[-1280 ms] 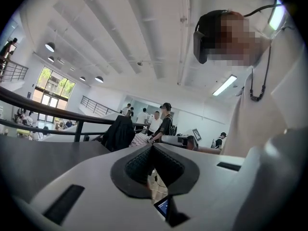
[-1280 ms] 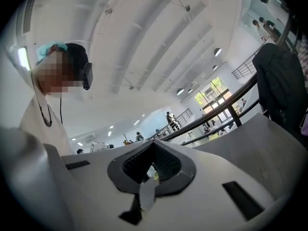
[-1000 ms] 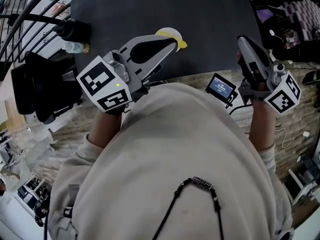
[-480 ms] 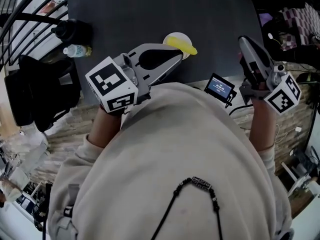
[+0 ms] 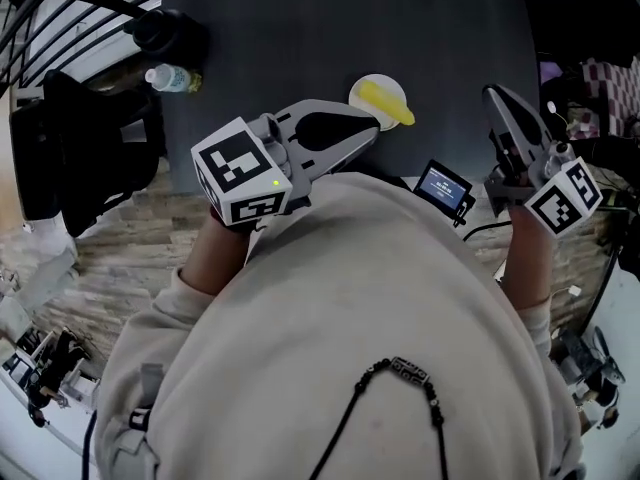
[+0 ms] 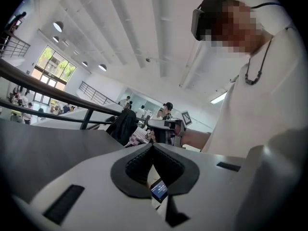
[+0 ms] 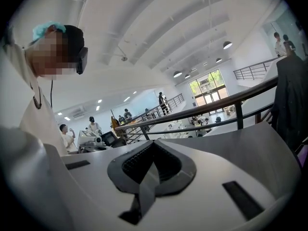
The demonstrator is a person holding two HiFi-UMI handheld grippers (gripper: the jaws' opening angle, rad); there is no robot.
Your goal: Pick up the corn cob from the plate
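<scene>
A yellow corn cob (image 5: 388, 104) lies on a small white plate (image 5: 365, 89) near the front edge of the dark table (image 5: 330, 28). In the head view my left gripper (image 5: 372, 131) is shut and empty, its tips just short of the plate on the near left. My right gripper (image 5: 493, 93) hovers to the right of the plate, past the table's right edge, also shut with nothing in it. In the left gripper view (image 6: 153, 146) and the right gripper view (image 7: 153, 147) the black pads meet, and neither view shows the cob.
A small device with a lit screen (image 5: 443, 184) sits at the table's near edge between the grippers. A plastic bottle (image 5: 170, 78) and a black object (image 5: 165, 30) stand at the table's left edge. A black chair (image 5: 70, 148) and a railing are left of the table.
My left gripper has slid to the right along the table's near edge. The plate and cob, partly hidden behind its tips before, now show whole. The right gripper shifted slightly; both stayed shut.
</scene>
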